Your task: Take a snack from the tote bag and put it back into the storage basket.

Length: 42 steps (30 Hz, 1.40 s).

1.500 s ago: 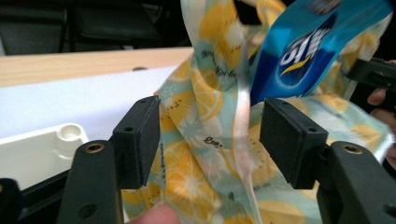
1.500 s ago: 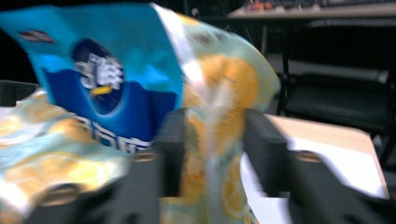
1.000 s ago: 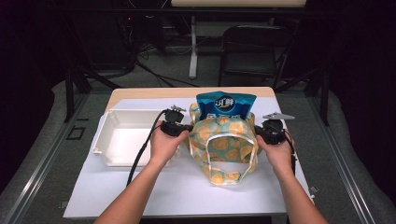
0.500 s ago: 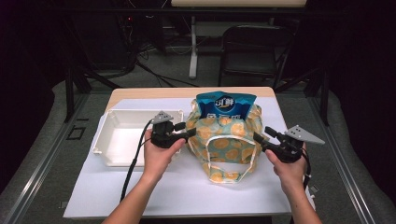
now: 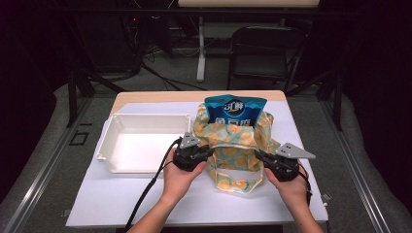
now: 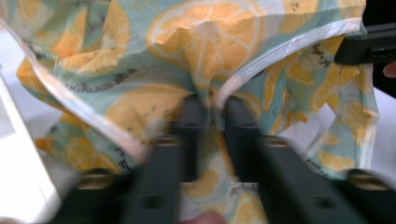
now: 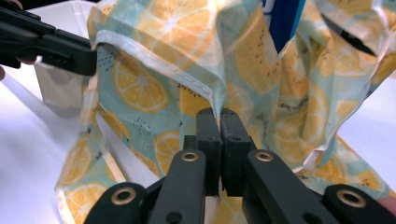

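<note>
Gripping the teal cloth bag printed with orange slices at its rim, the left gripper pinches the nine o'clock edge and the right gripper the three o'clock edge; both pairs of fingers have just been closing onto fabric. It sits mid-desk, just beside the white plastic tray. The folds caught are thin, so a sharp tug could slip the hem free and the bag would slump, tipping the blue snack packet standing inside at twelve o'clock. Its white lettering is too small to read; the cloth's dark print is also illegible.
</note>
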{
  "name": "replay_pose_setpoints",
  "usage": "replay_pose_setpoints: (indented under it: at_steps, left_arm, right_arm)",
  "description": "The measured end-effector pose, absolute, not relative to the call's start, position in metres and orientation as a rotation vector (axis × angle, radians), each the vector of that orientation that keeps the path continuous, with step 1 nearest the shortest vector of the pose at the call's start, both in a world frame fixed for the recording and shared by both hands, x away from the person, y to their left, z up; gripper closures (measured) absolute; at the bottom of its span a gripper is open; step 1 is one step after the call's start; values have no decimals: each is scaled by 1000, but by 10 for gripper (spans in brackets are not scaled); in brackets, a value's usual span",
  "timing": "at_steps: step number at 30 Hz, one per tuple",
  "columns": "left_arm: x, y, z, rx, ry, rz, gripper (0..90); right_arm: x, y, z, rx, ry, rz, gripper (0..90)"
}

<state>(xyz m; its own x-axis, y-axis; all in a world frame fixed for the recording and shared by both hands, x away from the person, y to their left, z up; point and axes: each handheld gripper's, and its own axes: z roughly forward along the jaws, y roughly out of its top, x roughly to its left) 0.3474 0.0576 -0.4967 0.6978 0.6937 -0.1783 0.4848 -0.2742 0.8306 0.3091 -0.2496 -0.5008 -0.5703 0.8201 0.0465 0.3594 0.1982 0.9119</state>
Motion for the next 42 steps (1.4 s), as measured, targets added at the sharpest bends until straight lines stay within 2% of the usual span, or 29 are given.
replay_pose_setpoints:
  at_steps: [1, 2, 9, 16, 21, 22, 23, 25, 27, 32, 35, 37, 40, 42]
  left_arm:
    - [348, 58, -499, 1947, 918, 255, 895]
    - [348, 59, -501, 1956, 922, 246, 900]
    - [344, 58, -520, 2022, 968, 240, 900]
    - [344, 48, -559, 2140, 1041, 237, 900]
    - [339, 50, -561, 2125, 1045, 243, 900]
    - [337, 53, -560, 2109, 1032, 238, 900]
    - [335, 55, -558, 2099, 1029, 235, 900]
    - [329, 63, -549, 2034, 1001, 235, 801]
    - [325, 69, -540, 2008, 976, 251, 736]
    - [315, 85, -513, 1911, 943, 290, 646]
    - [315, 90, -500, 1858, 948, 328, 585]
    - [324, 93, -490, 1823, 961, 353, 499]
    - [342, 98, -476, 1752, 998, 364, 439]
    - [359, 102, -469, 1735, 1027, 340, 423]
  right_arm:
    - [309, -249, -502, 1098, 2031, 1342, 889]
    - [309, -250, -503, 1105, 2037, 1338, 890]
    - [315, -249, -525, 1192, 2130, 1232, 892]
    - [323, -248, -551, 1317, 2229, 1087, 898]
    - [322, -245, -558, 1320, 2287, 1026, 894]
    - [322, -246, -559, 1324, 2295, 1030, 872]
    - [320, -248, -555, 1308, 2290, 1006, 810]
    - [315, -250, -549, 1300, 2251, 1111, 675]
    - [305, -257, -536, 1249, 2208, 1243, 593]
    - [283, -270, -501, 1141, 2007, 1456, 480]
    - [286, -265, -486, 1114, 1932, 1525, 384]
    - [297, -256, -482, 1083, 1934, 1507, 294]
    - [309, -250, -483, 1097, 1933, 1480, 243]
    - [317, -247, -486, 1125, 1932, 1492, 303]
